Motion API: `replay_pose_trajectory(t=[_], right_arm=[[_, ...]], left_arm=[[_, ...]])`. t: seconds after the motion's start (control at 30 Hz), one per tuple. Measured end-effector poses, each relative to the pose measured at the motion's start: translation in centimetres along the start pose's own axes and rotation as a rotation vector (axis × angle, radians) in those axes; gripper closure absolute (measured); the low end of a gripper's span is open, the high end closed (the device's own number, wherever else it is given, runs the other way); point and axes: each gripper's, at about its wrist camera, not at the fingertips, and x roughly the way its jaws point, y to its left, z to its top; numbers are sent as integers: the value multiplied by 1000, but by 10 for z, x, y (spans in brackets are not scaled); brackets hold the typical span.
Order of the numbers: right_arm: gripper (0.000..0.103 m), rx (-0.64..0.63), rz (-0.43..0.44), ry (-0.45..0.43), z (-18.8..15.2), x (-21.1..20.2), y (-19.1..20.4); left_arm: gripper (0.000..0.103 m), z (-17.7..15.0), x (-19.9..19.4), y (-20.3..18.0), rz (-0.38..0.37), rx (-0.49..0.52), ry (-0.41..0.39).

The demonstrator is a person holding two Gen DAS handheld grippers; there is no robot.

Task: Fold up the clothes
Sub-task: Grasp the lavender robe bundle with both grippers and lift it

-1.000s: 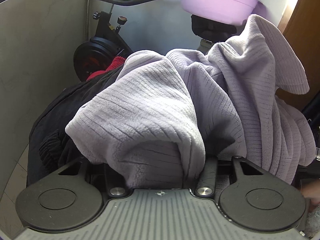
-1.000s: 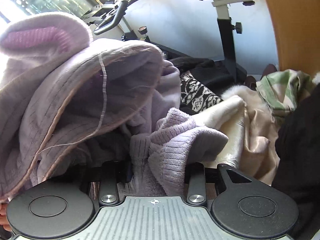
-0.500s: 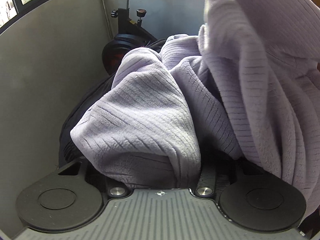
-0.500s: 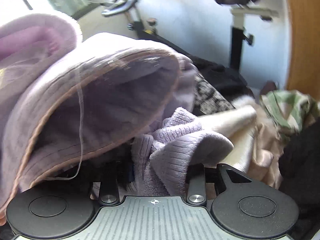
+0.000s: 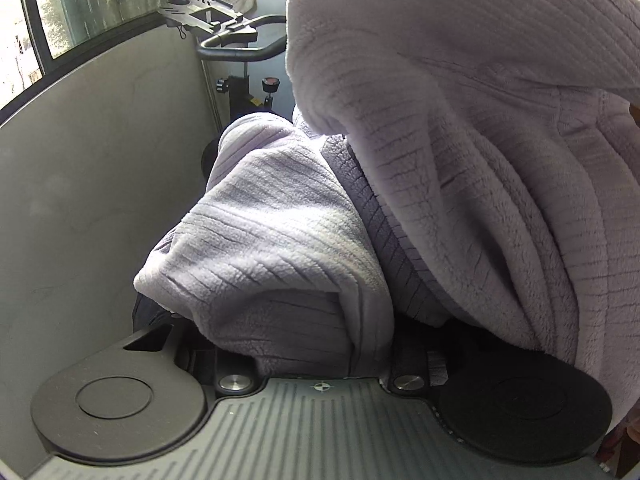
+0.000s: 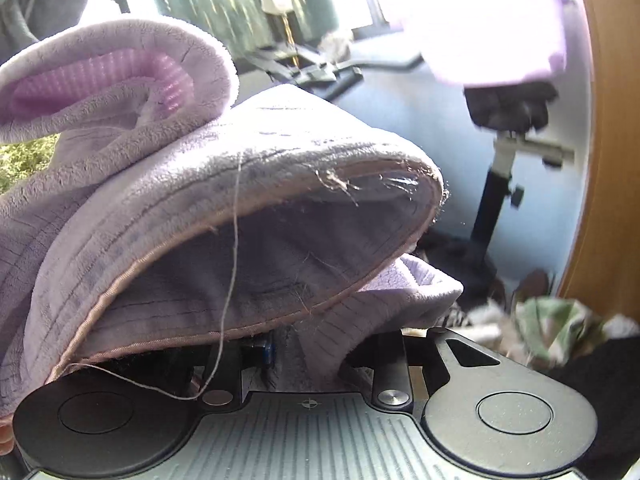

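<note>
While both jaws keep closing:
left gripper (image 5: pixel 316 336): pinching fleece (image 5: pixel 272 240), bunched between fingers
right gripper (image 6: pixel 308 344): pinching fleece hem, loose thread (image 6: pixel 234 240) dangling

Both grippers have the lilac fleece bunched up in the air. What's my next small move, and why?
Probably spread the two grippers apart to stretch the fleece flat. It hangs crumpled between the left gripper and right gripper, whose jaws are closing on it, with no edge straight enough to fold.
</note>
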Motion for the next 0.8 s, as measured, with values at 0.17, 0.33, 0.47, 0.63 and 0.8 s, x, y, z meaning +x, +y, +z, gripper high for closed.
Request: replay_pose_trajectory(t=[0.17, 0.33, 0.47, 0.63, 0.8], right_arm=[[76, -36, -2, -51, 9, -22, 15], [76, -46, 3, -86, 16, -40, 21], [76, -46, -27, -115, 17, -58, 17], [76, -23, -91, -152, 14, -88, 6], [76, 9, -187, -212, 6, -134, -11]], left_arm=[[67, 4, -25, 0, 8, -2, -44], [67, 12, -33, -8, 12, 15, -79], [67, 18, -39, -20, -11, 34, -104], [67, 20, -52, -51, -65, 88, -140], [67, 27, -61, -85, -148, 157, -197]])
